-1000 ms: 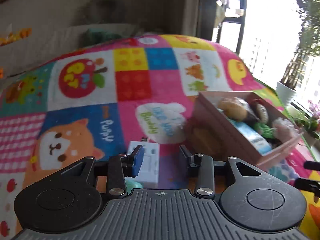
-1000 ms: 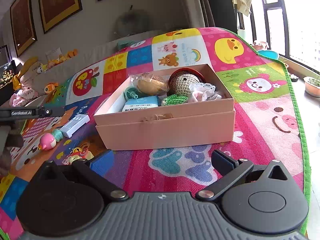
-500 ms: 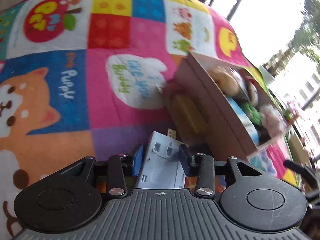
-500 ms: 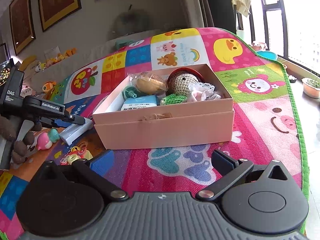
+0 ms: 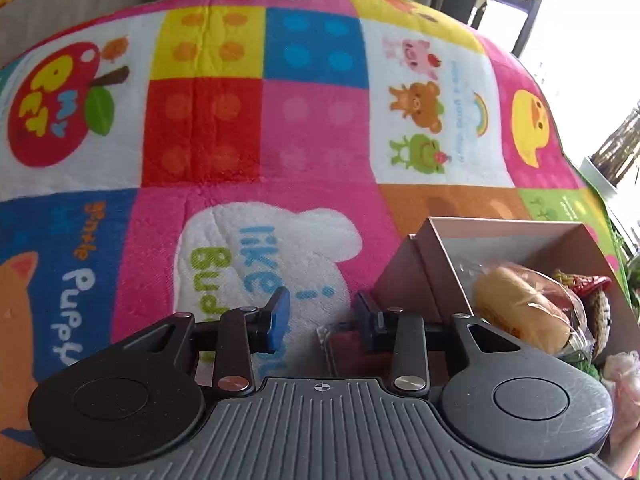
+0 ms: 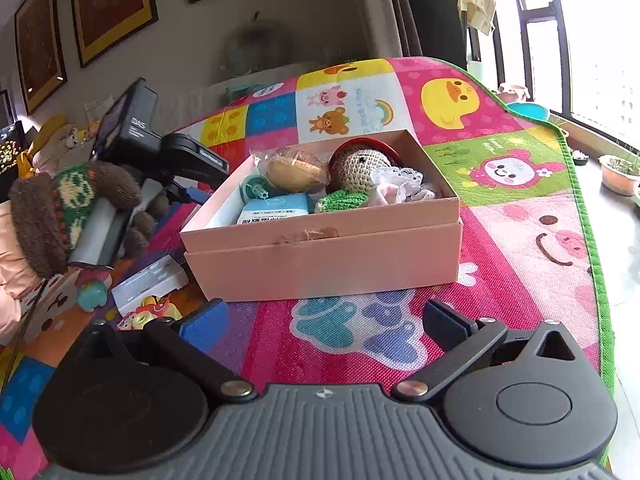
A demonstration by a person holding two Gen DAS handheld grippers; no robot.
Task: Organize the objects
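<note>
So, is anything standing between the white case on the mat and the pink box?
Nothing visible does. The white case lies on the mat right beside the pink box, near its left corner; only the box's own wall separates them.

Home living room: cartoon play mat [image 6: 500, 168]; framed pictures [image 6: 108, 8]; window plants [image 6: 620, 172]

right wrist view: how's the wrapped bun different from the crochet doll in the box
The wrapped bun is smooth and golden tan; the crochet doll is beige with a knobbly yarn surface and a black eye.
The bun is sealed in crinkly clear plastic; the doll is bare.
The bun lies nearer the box's left end; the doll sits to its right, by the white lace.
Both lie along the far side of the open pink box.
</note>
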